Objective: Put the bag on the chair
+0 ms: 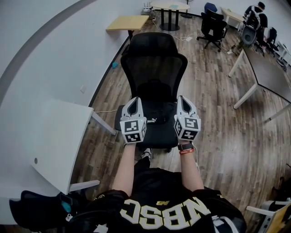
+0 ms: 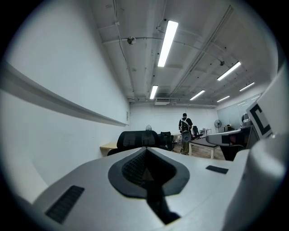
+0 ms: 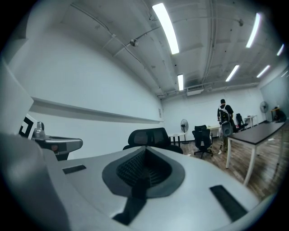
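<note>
A black mesh office chair (image 1: 153, 63) stands right in front of me. A black bag (image 1: 157, 117) with a small white logo lies on its seat, against the backrest. My left gripper (image 1: 135, 101) hovers over the left side of the seat, shut and empty. The right gripper (image 1: 183, 99) hovers over the seat's right side, also shut with nothing in it. The bag sits between and below them, untouched. In the left gripper view the shut gripper (image 2: 145, 150) points at the chair's headrest (image 2: 137, 139). The right gripper (image 3: 144, 152) does the same toward the headrest (image 3: 149, 136).
A white desk (image 1: 50, 136) stands close at my left, with a dark bag-like thing (image 1: 36, 207) by my left elbow. A grey table (image 1: 273, 75) is on the right. Farther back are a wooden table (image 1: 127, 22), another black chair (image 1: 213, 25) and a person (image 1: 255, 12).
</note>
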